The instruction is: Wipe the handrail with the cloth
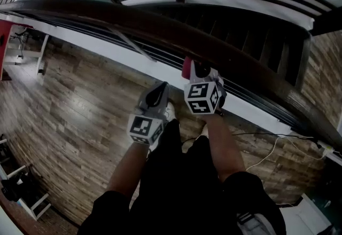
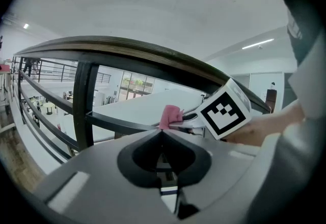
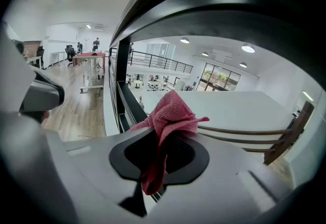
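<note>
The right gripper (image 3: 161, 135) has its jaws closed on the pink cloth (image 3: 168, 113), which bunches up above the jaws and hangs down between them. The cloth sits just under the near edge of the dark handrail (image 1: 160, 25); whether it touches the handrail cannot be told. The left gripper (image 2: 163, 132) has its jaws together with nothing between them. It is held beside the right one, lower and farther from the handrail, on the person's side. Black bars (image 2: 84, 106) run beneath the handrail. A wood-plank floor (image 1: 80, 122) lies on the handrail's near side.
</note>
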### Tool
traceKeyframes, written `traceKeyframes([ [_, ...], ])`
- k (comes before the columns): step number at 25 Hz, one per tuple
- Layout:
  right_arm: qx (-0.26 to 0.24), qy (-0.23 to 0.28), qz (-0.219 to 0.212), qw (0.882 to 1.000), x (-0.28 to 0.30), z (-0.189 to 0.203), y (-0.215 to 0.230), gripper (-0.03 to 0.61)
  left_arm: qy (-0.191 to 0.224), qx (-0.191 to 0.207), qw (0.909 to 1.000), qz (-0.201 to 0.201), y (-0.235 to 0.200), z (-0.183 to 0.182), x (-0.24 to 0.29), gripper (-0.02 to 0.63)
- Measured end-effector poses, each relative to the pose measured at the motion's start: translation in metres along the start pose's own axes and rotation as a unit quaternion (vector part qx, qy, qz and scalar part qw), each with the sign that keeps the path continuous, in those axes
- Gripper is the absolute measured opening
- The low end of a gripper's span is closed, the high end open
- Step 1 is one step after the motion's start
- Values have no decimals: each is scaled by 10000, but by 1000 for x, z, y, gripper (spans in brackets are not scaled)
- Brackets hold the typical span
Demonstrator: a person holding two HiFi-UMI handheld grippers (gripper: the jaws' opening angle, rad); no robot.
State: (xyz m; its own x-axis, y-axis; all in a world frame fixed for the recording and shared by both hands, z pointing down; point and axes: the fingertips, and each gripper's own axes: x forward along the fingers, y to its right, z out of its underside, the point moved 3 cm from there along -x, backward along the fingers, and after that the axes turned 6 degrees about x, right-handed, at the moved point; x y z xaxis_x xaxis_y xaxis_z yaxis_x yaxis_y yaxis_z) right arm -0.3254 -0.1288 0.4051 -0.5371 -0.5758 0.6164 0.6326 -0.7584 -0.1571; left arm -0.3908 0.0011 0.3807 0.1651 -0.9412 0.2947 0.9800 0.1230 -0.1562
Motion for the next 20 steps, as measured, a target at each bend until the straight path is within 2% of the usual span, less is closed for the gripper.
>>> traceKeyframes([
  [4,28,-19,49,10000,-12,12,10,46,-20,56,10000,72,16,0,4,0],
  [10,-54,-121,115,9998,-26,33,35,46,-3,120,9991,404,53,3,15,0],
  [20,297,-264,455,9982,-61,73,88,46,-20,296,9965,784,104,-3,30,0],
])
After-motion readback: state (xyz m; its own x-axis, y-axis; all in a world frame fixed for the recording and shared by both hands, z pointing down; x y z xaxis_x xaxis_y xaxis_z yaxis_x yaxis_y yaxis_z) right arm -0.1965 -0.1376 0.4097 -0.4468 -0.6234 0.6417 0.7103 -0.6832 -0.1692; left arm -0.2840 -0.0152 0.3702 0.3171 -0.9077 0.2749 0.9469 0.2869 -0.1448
